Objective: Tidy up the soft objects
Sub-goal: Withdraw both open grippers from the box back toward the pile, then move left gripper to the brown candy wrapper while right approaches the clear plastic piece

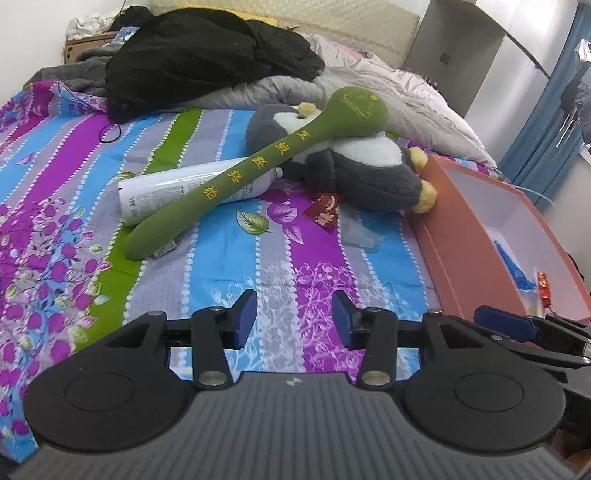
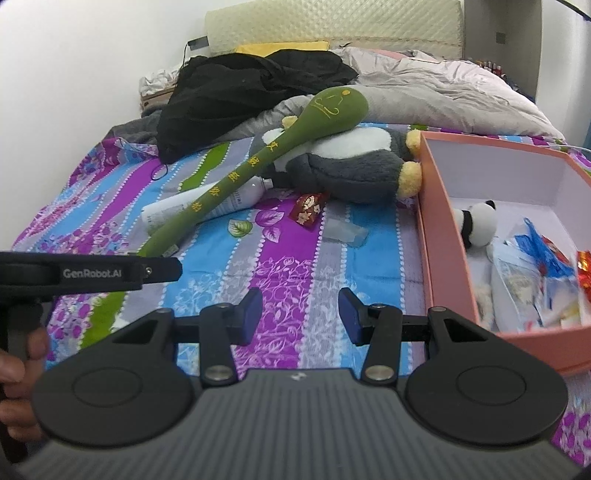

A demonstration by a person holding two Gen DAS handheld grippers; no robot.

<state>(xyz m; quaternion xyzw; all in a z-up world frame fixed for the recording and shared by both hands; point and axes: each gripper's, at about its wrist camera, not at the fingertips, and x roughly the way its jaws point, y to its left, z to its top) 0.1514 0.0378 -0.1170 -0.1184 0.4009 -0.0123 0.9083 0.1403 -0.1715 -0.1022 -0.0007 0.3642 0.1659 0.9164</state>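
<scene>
Green long-necked plush stick point(image 1: 236, 177), soft and light ahead of the empty, parted left gripper point(image 1: 294, 319), suits a mid-neck pinch.

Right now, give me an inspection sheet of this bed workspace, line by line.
Surface: bed with striped floral sheet, rumpled grey quilt at the head.
Job's things: green plush stick lies across grey penguin plush and white bottle; small panda plush in pink box.
Clutter: black garment, red wrapper, clear plastic scrap, packets in the box.
Grippers: left gripper and right gripper open, empty, above the sheet.
Cables: thin black loop on the sheet.
Surroundings: padded headboard, blue curtain.
</scene>
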